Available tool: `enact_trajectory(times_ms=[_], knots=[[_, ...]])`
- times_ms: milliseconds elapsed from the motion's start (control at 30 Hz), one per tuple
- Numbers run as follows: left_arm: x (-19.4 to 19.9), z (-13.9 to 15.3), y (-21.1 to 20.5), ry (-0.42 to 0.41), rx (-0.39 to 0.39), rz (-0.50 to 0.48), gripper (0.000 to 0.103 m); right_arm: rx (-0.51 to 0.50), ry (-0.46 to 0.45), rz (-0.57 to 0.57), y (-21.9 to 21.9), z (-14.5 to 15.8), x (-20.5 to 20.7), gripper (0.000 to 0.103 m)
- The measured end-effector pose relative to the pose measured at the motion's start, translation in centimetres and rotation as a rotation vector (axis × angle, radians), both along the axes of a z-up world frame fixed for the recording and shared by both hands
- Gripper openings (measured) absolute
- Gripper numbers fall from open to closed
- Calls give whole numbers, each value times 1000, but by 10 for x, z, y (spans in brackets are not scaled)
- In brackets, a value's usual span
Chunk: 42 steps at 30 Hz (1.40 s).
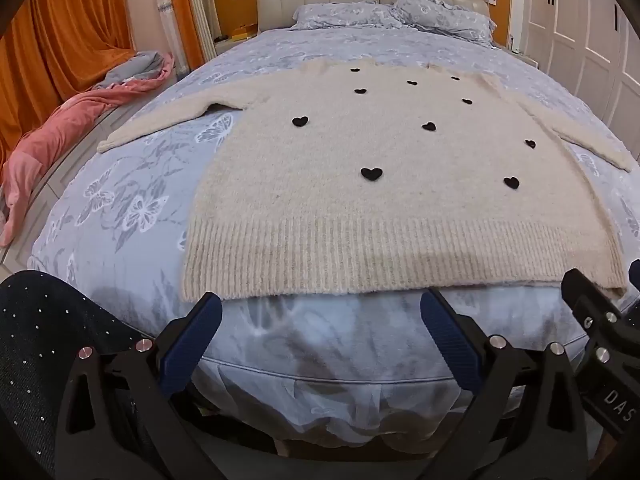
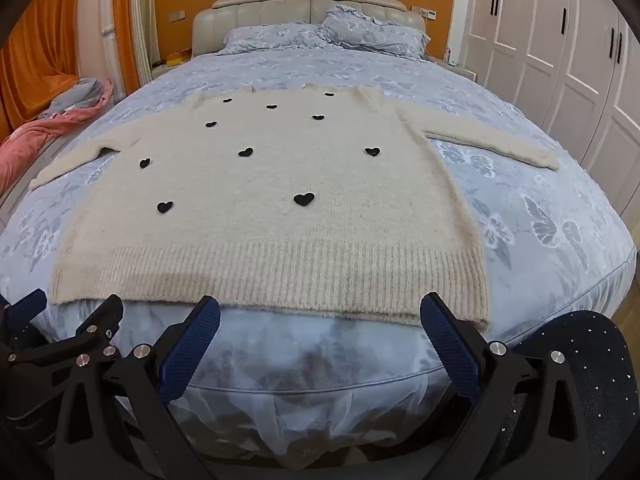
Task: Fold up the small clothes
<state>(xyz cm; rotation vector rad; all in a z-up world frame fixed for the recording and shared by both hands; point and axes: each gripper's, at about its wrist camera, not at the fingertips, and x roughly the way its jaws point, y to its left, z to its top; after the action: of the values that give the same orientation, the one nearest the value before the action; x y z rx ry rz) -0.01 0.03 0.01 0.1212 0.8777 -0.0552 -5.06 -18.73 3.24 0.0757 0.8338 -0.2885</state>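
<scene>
A cream knitted sweater (image 1: 380,184) with several small black hearts lies flat on the bed, front up, sleeves spread to both sides, ribbed hem nearest me. It also shows in the right wrist view (image 2: 272,208). My left gripper (image 1: 320,312) is open and empty, held just short of the hem at the foot of the bed. My right gripper (image 2: 320,314) is open and empty too, also just short of the hem. The right gripper's body shows at the right edge of the left wrist view (image 1: 600,320); the left one shows at the left of the right wrist view (image 2: 60,332).
The bed (image 1: 132,200) has a blue-grey butterfly cover and two pillows (image 2: 320,34) at the headboard. A pink and grey blanket (image 1: 60,120) is heaped on the left. Orange curtains hang at the left, white wardrobe doors (image 2: 560,48) stand at the right. Dark speckled trouser legs (image 1: 40,340) are beside the grippers.
</scene>
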Motion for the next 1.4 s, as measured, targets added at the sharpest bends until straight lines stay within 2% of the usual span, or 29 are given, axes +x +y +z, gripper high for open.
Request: enact_trajectory(times_ms=[233,400,933,1400], knots=[[4,-1,5,15,5,23,97,-12,10,0,2,0,0,98],[-1,8,0,-1,-2,0,97,-20,13,1,4,-1,1,98],[-3,6,0,-12,3,-1,97,-23,8,-2,3,3,-8,98],[-5,20,-2,-21,4,-5,97,-27,5,0,4,3,-8,98]])
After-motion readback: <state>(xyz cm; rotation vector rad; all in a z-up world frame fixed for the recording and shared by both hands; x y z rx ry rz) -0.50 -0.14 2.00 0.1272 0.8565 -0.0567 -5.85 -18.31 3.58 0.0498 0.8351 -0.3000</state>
